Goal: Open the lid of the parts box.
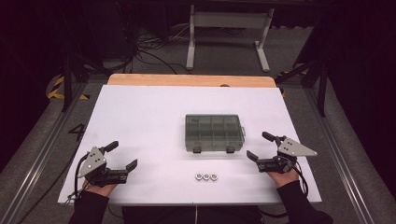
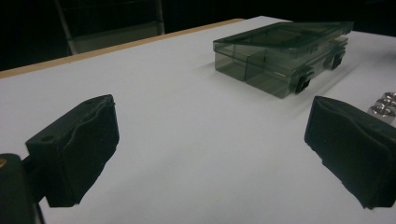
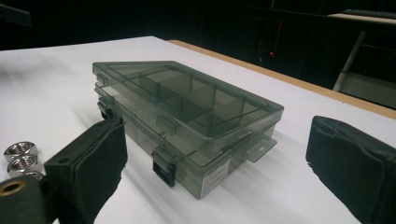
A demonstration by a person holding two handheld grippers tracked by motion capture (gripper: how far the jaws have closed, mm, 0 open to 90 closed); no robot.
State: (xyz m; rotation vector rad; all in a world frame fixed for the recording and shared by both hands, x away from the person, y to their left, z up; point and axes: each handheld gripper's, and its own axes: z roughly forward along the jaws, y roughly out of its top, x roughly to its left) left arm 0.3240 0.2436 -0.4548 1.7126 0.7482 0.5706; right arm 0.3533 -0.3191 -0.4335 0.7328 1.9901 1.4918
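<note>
Smoky clear compartment box (image 1: 215, 133), lid closed, two dark latches facing forward, mid-table (image 1: 140, 116); three nuts (image 1: 206, 177) just before it; left gripper (image 1: 122, 156) and right gripper (image 1: 259, 145) flanking, jaws spread, empty

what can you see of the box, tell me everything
The box is a flat, smoky-grey see-through plastic organiser, divided inside into small compartments that look empty. Its lid is shut, with two dark latches on the front edge that faces the person and a small tab on one short side. It lies flat near the middle of the white table. Nothing touches it but the table: three nuts lie apart in front of it, and both tongs are off to its sides.
</note>
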